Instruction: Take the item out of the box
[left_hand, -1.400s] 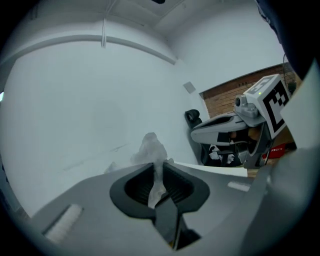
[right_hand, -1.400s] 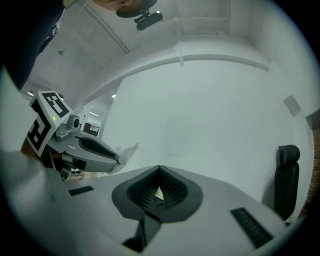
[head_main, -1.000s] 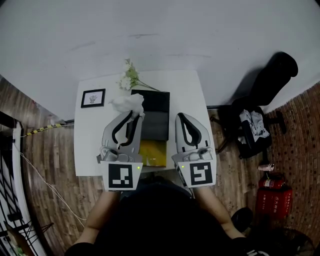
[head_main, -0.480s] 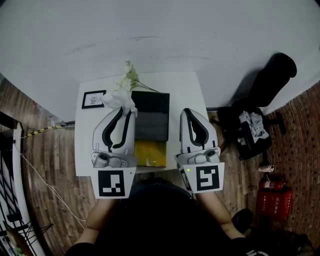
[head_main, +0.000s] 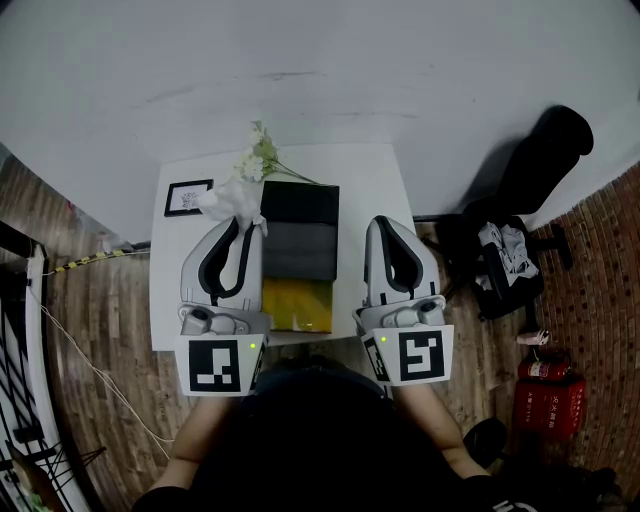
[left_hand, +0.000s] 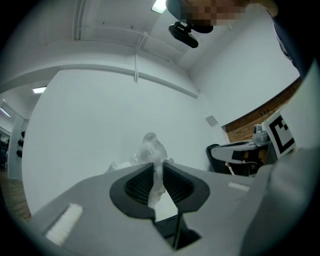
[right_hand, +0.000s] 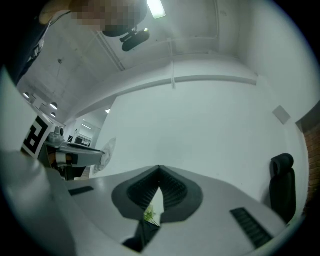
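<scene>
The open box (head_main: 336, 232) lies in the middle of the white table (head_main: 375, 170), with a black lid part at the far end, a grey section in the middle and a yellow section nearest me. My left gripper (head_main: 248, 222) is raised over the box's left edge, shut on a crumpled piece of clear white plastic wrap (head_main: 232, 198). In the left gripper view the wrap (left_hand: 153, 152) is pinched between the ribbed pads and bunches above the gripper (left_hand: 157, 169). My right gripper (head_main: 386, 222) hovers right of the box, shut and empty, and its pads meet in the right gripper view (right_hand: 159, 172).
A small framed picture (head_main: 187, 197) stands at the table's far left. White flowers (head_main: 258, 155) lie at the far edge behind the box. A black office chair (head_main: 520, 230) and a red fire extinguisher (head_main: 548, 400) are on the wooden floor to the right.
My left gripper has carried the plastic wrap left, from over the box to its left edge, and drawn back toward me. The right gripper has shifted slightly right.
</scene>
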